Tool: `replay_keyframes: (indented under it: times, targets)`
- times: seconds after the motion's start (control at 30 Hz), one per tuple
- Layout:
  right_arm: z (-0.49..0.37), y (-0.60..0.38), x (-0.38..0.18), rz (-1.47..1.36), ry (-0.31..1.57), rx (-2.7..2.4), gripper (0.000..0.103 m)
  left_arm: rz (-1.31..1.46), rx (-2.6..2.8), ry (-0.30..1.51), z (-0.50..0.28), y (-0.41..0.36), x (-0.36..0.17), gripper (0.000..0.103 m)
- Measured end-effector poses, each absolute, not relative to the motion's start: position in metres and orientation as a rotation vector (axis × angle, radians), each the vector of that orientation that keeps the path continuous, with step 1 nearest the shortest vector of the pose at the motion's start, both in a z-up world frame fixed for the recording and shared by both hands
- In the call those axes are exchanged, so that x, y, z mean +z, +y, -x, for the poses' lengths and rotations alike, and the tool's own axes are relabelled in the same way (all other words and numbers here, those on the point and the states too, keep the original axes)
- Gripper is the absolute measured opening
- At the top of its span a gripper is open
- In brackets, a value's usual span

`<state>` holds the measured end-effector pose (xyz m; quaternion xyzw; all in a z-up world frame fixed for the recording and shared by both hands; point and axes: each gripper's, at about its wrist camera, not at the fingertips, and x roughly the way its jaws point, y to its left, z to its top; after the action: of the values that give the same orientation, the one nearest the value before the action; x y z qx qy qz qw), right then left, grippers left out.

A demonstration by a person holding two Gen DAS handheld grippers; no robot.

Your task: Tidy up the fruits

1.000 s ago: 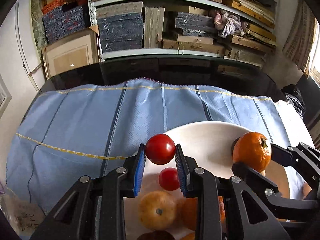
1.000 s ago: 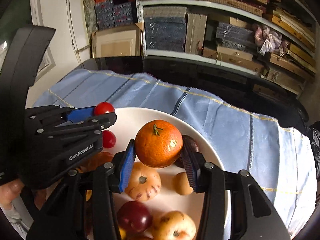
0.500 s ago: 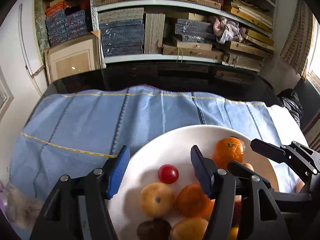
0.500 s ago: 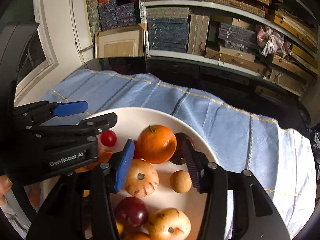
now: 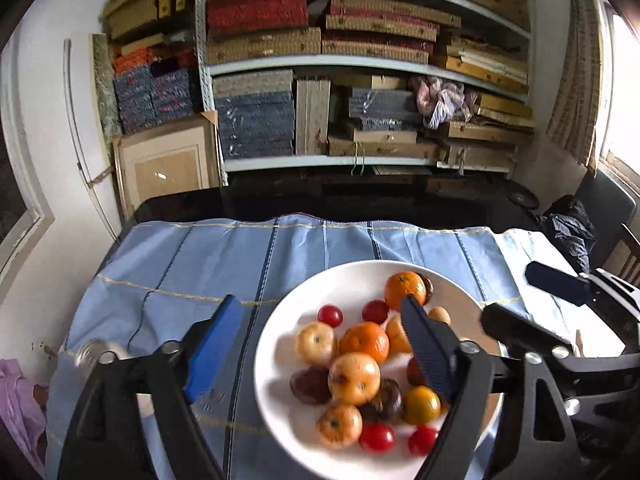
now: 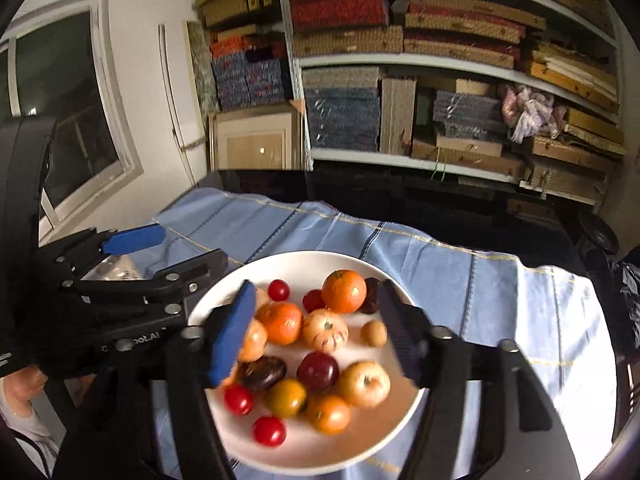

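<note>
Left wrist view: the left hand-held gripper (image 5: 320, 344) is seen with its blue pads spread wide and nothing between them; its jaws have just been opening. Beneath and ahead of it, a white plate (image 5: 352, 280) is set on a blue striped cloth (image 5: 180, 264) that is spread over the dark table (image 5: 360, 200). The fruits are gathered on the plate: an orange (image 5: 405, 289) at the far side, two small red tomatoes (image 5: 330, 315) just in front of it, and a second orange (image 5: 364, 342) near the middle, with yellowish, dark and red pieces packed around them.

In the right wrist view, the right hand-held gripper (image 6: 320, 332) is likewise shown parted and empty above the plate (image 6: 304, 456), its jaws having just been opening too. The far orange (image 6: 344, 291) is seen lying on the plate, touching a dark fruit (image 6: 372, 290) beside it, clear of both pads. A yellow-red apple (image 6: 366, 384) and a dark red plum (image 6: 318, 370) are found nearer the camera. Shelves (image 6: 440, 64) stacked with boxes are visible behind the table.
</note>
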<state>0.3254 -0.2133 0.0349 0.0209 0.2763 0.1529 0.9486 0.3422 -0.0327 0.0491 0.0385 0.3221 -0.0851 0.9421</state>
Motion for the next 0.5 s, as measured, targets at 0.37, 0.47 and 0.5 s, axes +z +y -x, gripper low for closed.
replay_keyframes:
  times: [0.37, 0.47, 0.5]
  targets:
    - [-0.209, -0.227, 0.013, -0.103, 0.504, 0.256, 0.082, -0.117, -0.146, 0.584, -0.227, -0.029, 0.027, 0.097]
    - [-0.183, -0.229, -0.001, -0.131, 0.475, 0.217, 0.096, -0.130, -0.128, 0.561, -0.202, -0.032, 0.017, 0.099]
    - [-0.177, -0.230, -0.005, -0.144, 0.462, 0.204, 0.098, -0.144, -0.110, 0.580, -0.198, -0.034, 0.011, 0.099]
